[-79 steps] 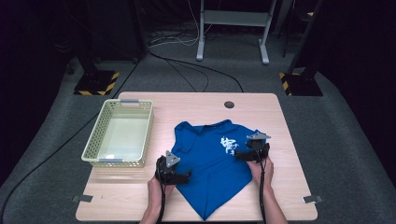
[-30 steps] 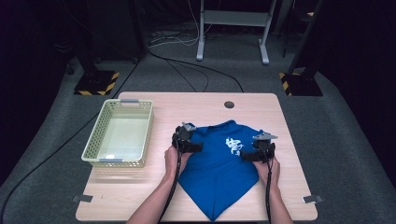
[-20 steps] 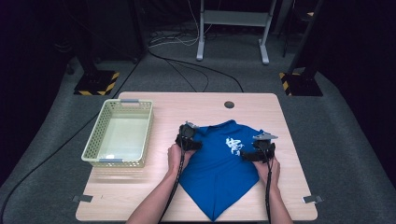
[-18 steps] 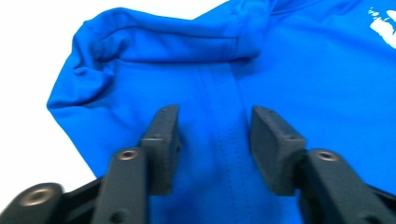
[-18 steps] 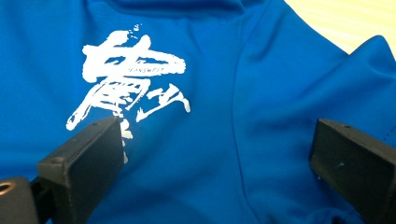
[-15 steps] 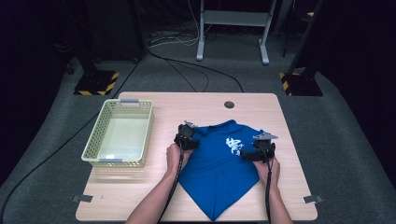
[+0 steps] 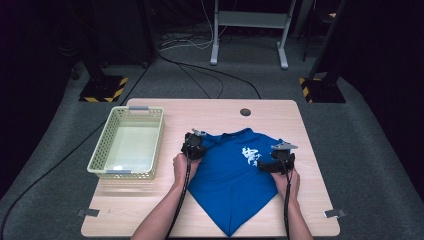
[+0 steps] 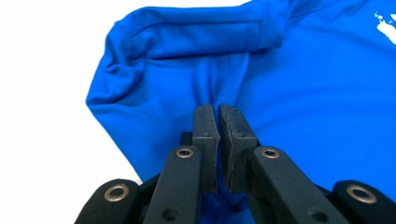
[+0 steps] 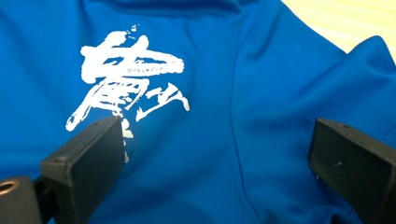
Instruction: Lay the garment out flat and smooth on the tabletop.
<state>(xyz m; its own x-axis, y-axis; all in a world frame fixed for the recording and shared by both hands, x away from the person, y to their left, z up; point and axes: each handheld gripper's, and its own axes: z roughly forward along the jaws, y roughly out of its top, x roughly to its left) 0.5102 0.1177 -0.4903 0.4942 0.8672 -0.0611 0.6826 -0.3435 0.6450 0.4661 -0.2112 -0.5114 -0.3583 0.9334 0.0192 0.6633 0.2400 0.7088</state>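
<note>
A: Left gripper [image 8: 218,109] first. Jaws have just been closing, now pinched together on a fold of the blue shirt [image 8: 299,84], cloth bunched between the pads.

B: Where on the shirt?

A: At its left sleeve edge, near the collar end. In the high view the left gripper [image 7: 193,145] sits on the shirt's [image 7: 232,182] upper left corner.

B: Right gripper?

A: Right gripper [image 9: 217,154], jaws wide apart, nothing clamped. Shirt fabric [image 9: 261,116] lies flat under and between them, the white print [image 9: 126,84] just beside one jaw. In the high view the right gripper [image 7: 277,162] rests at the shirt's right side, just right of the print [image 7: 250,156].

B: Shirt itself?

A: Spread on the table [image 7: 220,112], folded to a point toward the person, collar away. Both hands sit at its left and right edges.

B: Anything else near the shirt?

A: Pale basket [image 7: 102,160] left of the shirt, apart from it, past the left gripper. Round hole [image 7: 245,112] in the table beyond the collar.
</note>
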